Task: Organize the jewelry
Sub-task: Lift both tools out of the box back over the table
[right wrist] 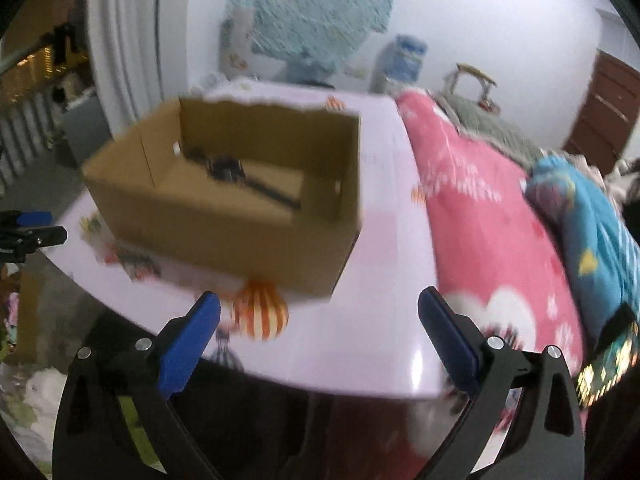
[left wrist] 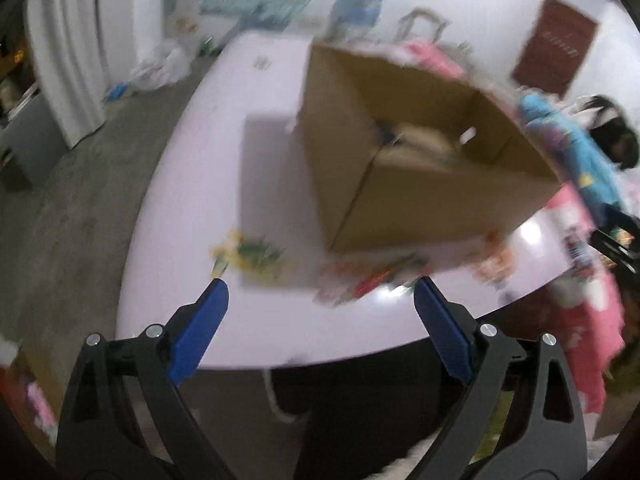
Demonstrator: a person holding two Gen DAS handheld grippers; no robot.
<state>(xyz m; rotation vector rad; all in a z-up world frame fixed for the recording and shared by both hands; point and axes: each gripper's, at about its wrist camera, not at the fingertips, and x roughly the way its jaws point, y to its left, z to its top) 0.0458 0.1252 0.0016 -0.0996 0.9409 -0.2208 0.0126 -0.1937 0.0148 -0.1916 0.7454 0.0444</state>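
I see dark, blurred jewelry [right wrist: 240, 176] lying inside the open brown cardboard box [right wrist: 224, 232] on the pale lilac table [right wrist: 384, 320]; my left gripper [left wrist: 320, 296] and right gripper [right wrist: 320, 308] both spread wide, empty.

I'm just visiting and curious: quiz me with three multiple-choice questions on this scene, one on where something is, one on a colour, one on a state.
1. Where does the cardboard box stand?
A. on the floor
B. on the lilac table
C. on the pink bedcover

2. What colour are the right tool pads?
A. blue
B. red
C. green

3. How are the left tool jaws?
A. shut on a necklace
B. shut, empty
C. wide open, empty

Answers: 1 B, its base rests on the tabletop. 2 A, both pads show blue. 3 C, only table shows between them.
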